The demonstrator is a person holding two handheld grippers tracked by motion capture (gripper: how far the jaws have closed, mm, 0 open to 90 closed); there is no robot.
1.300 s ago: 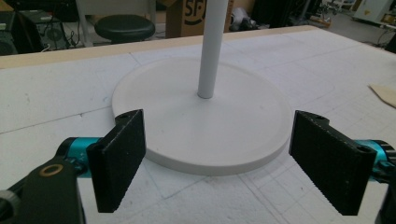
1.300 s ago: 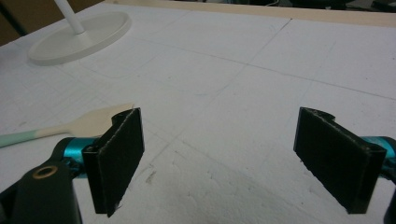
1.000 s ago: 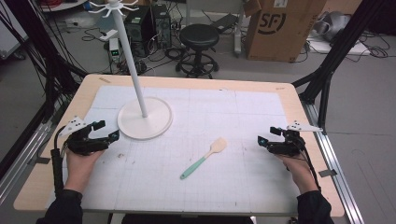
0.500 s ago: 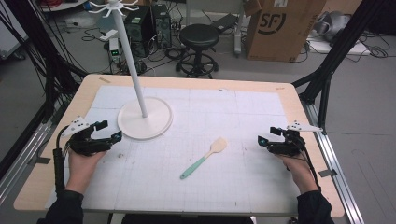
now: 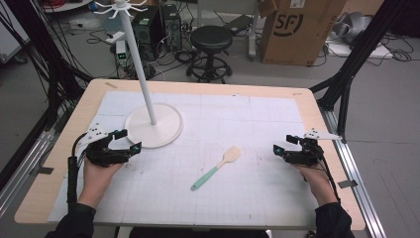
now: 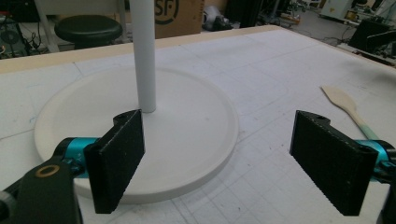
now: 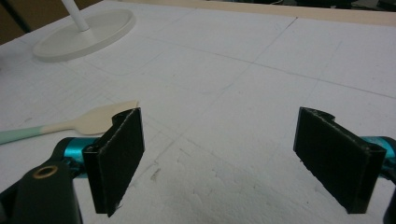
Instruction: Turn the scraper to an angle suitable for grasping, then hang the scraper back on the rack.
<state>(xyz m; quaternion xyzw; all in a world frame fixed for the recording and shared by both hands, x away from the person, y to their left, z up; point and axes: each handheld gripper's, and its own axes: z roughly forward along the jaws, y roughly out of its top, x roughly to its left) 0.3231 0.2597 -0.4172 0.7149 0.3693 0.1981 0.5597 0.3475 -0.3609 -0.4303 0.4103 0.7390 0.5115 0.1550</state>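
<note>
Nearest the person, the left gripper [image 5: 126,141] and right gripper [image 5: 282,145] rest on the surface [image 5: 257,119] with jaws spread wide, empty. Between them lies the spatula [image 5: 217,168], touching neither. Farther back stands the white stand [image 5: 153,128], just beyond the left gripper.

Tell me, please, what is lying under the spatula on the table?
The spatula lies flat on the white gridded mat that covers the table, touching nothing else. The strip of mat directly beneath it is covered, so whether anything is marked there cannot be seen.
</note>
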